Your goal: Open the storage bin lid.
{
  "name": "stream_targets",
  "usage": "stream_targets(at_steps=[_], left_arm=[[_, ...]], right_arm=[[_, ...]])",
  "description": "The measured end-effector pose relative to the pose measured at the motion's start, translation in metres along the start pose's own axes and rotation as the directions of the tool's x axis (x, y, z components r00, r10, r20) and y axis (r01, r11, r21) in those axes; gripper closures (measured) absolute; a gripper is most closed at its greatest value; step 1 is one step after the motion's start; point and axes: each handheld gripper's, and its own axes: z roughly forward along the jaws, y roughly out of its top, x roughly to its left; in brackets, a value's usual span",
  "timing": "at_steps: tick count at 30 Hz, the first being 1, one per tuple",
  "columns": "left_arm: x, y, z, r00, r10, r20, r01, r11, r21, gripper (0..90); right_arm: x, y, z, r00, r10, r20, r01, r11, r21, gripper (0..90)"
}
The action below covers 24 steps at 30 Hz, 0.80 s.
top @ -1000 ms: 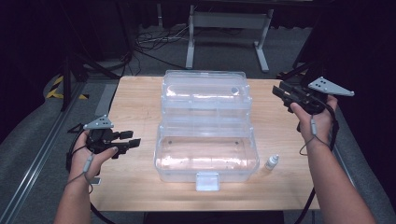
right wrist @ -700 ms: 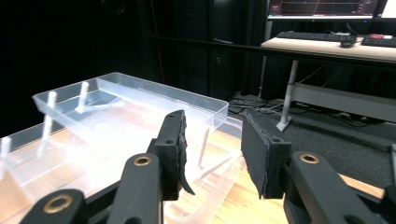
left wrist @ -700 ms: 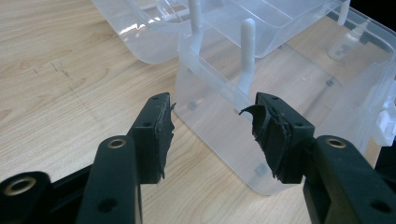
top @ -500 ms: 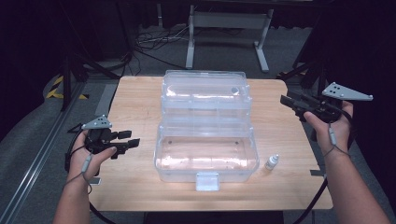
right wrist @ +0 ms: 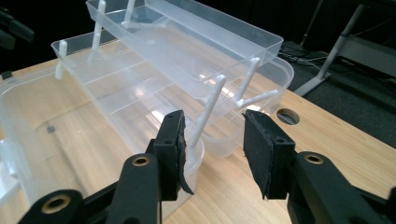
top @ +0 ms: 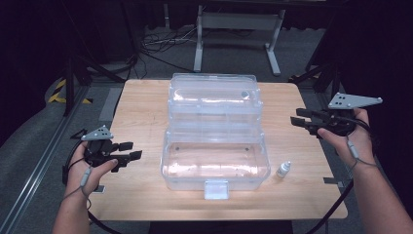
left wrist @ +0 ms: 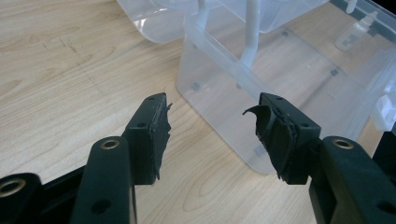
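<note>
A clear plastic tool box (top: 214, 163) stands open in the middle of the wooden table (top: 141, 117), its two trays (top: 213, 97) stepped up and back on white arms. A small white dropper bottle (top: 284, 169) stands just right of the box's base. My left gripper (top: 130, 150) hovers left of the base, open and empty; its jaws have just been opening. In the left gripper view, the left gripper (left wrist: 210, 126) points at the base's near corner (left wrist: 261, 154). My right gripper (top: 295, 117) is held open and empty at the table's right edge. In the right gripper view, the right gripper (right wrist: 212, 140) faces the trays (right wrist: 187, 51).
The box's front latch (top: 216, 189) hangs near the table's front edge. A round hole (right wrist: 287, 116) is cut into the tabletop near the trays. A metal desk frame (top: 238, 29) and cables lie on the floor behind the table.
My right gripper has drawn back to the right, away from the upper trays and out over the table's right edge. The left gripper has stayed where it was.
</note>
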Motion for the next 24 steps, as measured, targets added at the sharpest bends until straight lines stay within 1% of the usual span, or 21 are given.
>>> stream_targets(at_steps=[2, 3, 4, 6, 7, 8, 10, 11, 13, 14, 15, 16, 17, 19, 21, 22, 24], left_arm=[[-0.001, -0.001, -0.001, 1.0000, -0.004, -0.006, 0.004, 1.0000, -0.002, 44.7], [-0.001, -0.001, -0.001, 1.0000, -0.004, -0.006, 0.004, 1.0000, -0.002, 44.8], [-0.001, -0.002, -0.003, 0.9999, -0.009, -0.013, 0.009, 0.9999, -0.012, 44.7], [-0.001, -0.002, -0.005, 0.9999, -0.010, -0.013, 0.009, 0.9998, -0.015, 44.7], [-0.001, -0.003, -0.005, 0.9999, -0.008, -0.014, 0.008, 0.9999, -0.014, 44.7], [-0.001, -0.003, -0.005, 0.9999, -0.008, -0.014, 0.008, 0.9999, -0.012, 44.8], [-0.001, -0.003, -0.005, 0.9999, -0.012, -0.012, 0.012, 0.9999, -0.010, 44.7], [0.000, -0.003, -0.005, 0.9999, -0.011, -0.013, 0.010, 0.9999, -0.008, 44.8], [0.000, -0.003, -0.004, 0.9998, -0.011, -0.014, 0.011, 0.9999, -0.008, 44.5], [0.000, -0.002, -0.004, 0.9997, -0.016, -0.018, 0.016, 0.9998, -0.012, 44.1], [0.000, -0.002, -0.004, 0.9997, -0.016, -0.018, 0.016, 0.9998, -0.012, 43.9], [0.000, -0.002, -0.005, 0.9996, -0.016, -0.021, 0.016, 0.9998, -0.014, 43.9], [0.001, -0.002, -0.005, 0.9996, -0.018, -0.020, 0.018, 0.9997, -0.016, 43.9], [0.001, -0.002, -0.005, 0.9996, -0.019, -0.020, 0.019, 0.9996, -0.020, 43.9], [0.001, -0.002, -0.005, 0.9996, -0.019, -0.021, 0.019, 0.9997, -0.018, 43.9], [0.001, -0.002, -0.005, 0.9996, -0.019, -0.021, 0.019, 0.9997, -0.018, 43.9], [0.000, -0.001, -0.005, 0.9996, -0.018, -0.020, 0.018, 0.9997, -0.017, 43.9]], right_arm=[[0.001, 0.001, 0.000, 0.9999, -0.001, -0.012, 0.001, 1.000, 0.010, 59.6], [0.003, 0.001, 0.000, 0.9999, -0.001, -0.017, 0.001, 1.000, 0.021, 59.6], [0.004, 0.002, 0.000, 0.9998, -0.010, -0.016, 0.011, 0.999, 0.031, 59.6], [0.006, 0.002, 0.001, 0.9996, -0.009, -0.027, 0.011, 0.999, 0.050, 59.2], [0.007, 0.003, 0.001, 0.9995, -0.010, -0.031, 0.012, 0.998, 0.065, 59.3], [0.008, 0.003, 0.002, 0.9993, -0.020, -0.030, 0.023, 0.997, 0.077, 59.3], [0.010, 0.003, 0.004, 0.9988, -0.029, -0.040, 0.033, 0.992, 0.123, 60.3], [0.010, 0.003, 0.005, 0.9984, -0.037, -0.044, 0.043, 0.990, 0.136, 60.6], [0.012, 0.002, 0.008, 0.9974, -0.039, -0.060, 0.049, 0.983, 0.178, 60.5], [0.013, 0.002, 0.010, 0.9973, -0.049, -0.054, 0.059, 0.978, 0.199, 60.9], [0.013, 0.002, 0.010, 0.9973, -0.049, -0.054, 0.059, 0.978, 0.199, 60.9], [0.013, 0.002, 0.011, 0.9968, -0.061, -0.052, 0.071, 0.974, 0.214, 61.4], [0.013, 0.002, 0.012, 0.9963, -0.063, -0.058, 0.075, 0.968, 0.238, 61.6], [0.014, 0.003, 0.014, 0.9961, -0.065, -0.059, 0.079, 0.962, 0.261, 62.2], [0.015, 0.004, 0.016, 0.9956, -0.065, -0.067, 0.082, 0.953, 0.292, 62.7], [0.015, 0.004, 0.016, 0.9956, -0.065, -0.067, 0.082, 0.953, 0.292, 62.7], [0.014, 0.003, 0.018, 0.9954, -0.059, -0.075, 0.080, 0.943, 0.324, 64.1]])
